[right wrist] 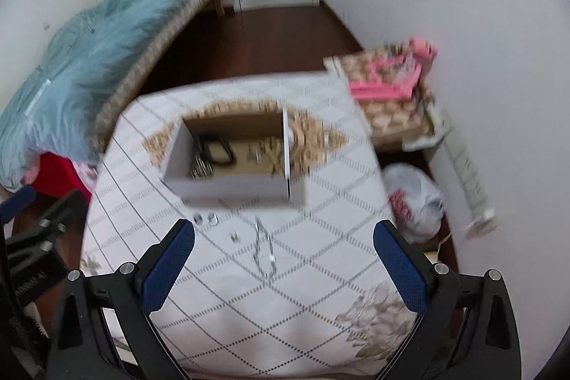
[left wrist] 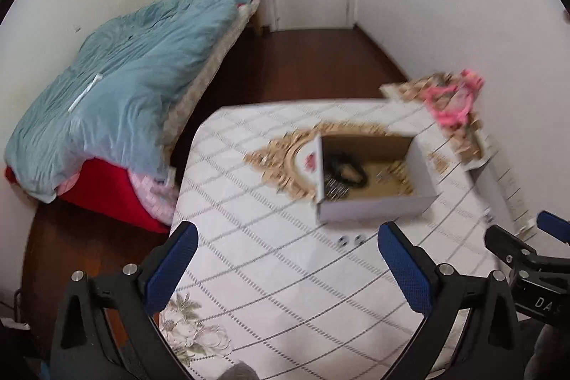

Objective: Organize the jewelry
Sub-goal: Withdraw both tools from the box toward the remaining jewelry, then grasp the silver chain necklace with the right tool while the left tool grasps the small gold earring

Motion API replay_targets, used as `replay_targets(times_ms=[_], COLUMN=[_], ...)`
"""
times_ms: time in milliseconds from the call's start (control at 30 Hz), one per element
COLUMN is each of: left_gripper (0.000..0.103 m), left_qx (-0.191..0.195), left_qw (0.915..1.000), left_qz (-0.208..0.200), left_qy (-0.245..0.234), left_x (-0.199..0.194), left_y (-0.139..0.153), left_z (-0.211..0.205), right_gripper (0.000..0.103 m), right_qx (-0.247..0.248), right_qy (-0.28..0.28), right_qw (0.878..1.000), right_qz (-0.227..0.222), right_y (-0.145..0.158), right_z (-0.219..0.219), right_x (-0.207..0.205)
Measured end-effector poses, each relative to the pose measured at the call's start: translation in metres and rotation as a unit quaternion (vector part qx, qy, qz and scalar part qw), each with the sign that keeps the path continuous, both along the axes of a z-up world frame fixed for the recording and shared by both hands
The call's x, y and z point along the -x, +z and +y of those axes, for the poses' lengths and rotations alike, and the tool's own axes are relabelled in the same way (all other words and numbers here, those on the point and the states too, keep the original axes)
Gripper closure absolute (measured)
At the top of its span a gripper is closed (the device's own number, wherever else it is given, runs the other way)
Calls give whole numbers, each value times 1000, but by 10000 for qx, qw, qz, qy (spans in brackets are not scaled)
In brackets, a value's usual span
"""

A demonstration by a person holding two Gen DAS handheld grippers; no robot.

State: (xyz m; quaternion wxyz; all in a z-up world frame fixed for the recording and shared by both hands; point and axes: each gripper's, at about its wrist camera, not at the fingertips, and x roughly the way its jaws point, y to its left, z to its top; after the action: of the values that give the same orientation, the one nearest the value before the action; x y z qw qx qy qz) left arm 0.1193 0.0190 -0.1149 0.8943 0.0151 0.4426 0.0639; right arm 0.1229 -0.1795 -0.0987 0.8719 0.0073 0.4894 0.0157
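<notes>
Mid-frame on the surface [right wrist: 320, 273], silver chain [right wrist: 264, 250] and small studs [right wrist: 206, 219] lie loose just below the open box [right wrist: 228, 185]; right tool [right wrist: 283, 264] and left tool [left wrist: 286, 267] both wide, empty — looks pre-grasp, next: descend on chain.

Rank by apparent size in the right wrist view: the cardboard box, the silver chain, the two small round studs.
1. cardboard box
2. silver chain, though it lies nearer the camera
3. two small round studs, alike in size; too blurred to rank.
</notes>
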Motion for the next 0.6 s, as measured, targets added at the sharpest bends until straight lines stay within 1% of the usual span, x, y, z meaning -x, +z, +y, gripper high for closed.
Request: replay_targets(times_ms=[33, 100, 133, 200, 267, 367, 400, 433, 500, 533, 567, 600], left_gripper=[0, 0, 0, 0, 0, 0, 0, 0, 0, 0, 0, 0], left_qx=[-37, -79, -92, -93, -164, -227, -239, -243, -265, -263, -256, -247], left_qw=[9999, 9993, 9986, 9974, 9955, 9934, 9929, 9924, 9919, 9918, 9917, 9916], left_qz=[109, 344, 498, 690, 898, 1094, 1137, 1173, 1200, 1206, 1219, 1229], left_qy=[31, 101, 151, 192, 241, 268, 271, 279, 318, 324, 331, 320], left_x=[-1, -2, -3, -3, -3, -4, -5, -6, -7, -8, -9, -10], left_y=[-12, -35, -49, -66, -86, -105, -109, -112, -117, -117, -119, -120], left_z=[1, 2, 4, 6, 7, 9, 10, 10, 11, 12, 11, 10], right_gripper=[1, 2, 2, 7, 20, 26, 26, 28, 30, 33, 44, 58], right_qx=[-27, -122, -193, -176, -229, -229, -169, 27, 281, 257, 267, 281], right_qy=[-19, -85, -111, -124, -142, -76, -22, 47, 172, 193, 220, 278], right_qw=[10000, 9994, 9987, 9978, 9960, 9949, 9948, 9964, 9965, 9970, 9975, 9977], right_qz=[79, 325, 456, 633, 849, 975, 1005, 848, 766, 703, 623, 547], right_y=[-12, -46, -68, -97, -128, -158, -166, -166, -167, -166, -165, -163], right_z=[-2, -5, -7, -7, -6, 0, 3, 9, 17, 19, 19, 20], right_x=[-1, -2, -3, -6, -10, -14, -14, -13, -12, -10, -8, -7])
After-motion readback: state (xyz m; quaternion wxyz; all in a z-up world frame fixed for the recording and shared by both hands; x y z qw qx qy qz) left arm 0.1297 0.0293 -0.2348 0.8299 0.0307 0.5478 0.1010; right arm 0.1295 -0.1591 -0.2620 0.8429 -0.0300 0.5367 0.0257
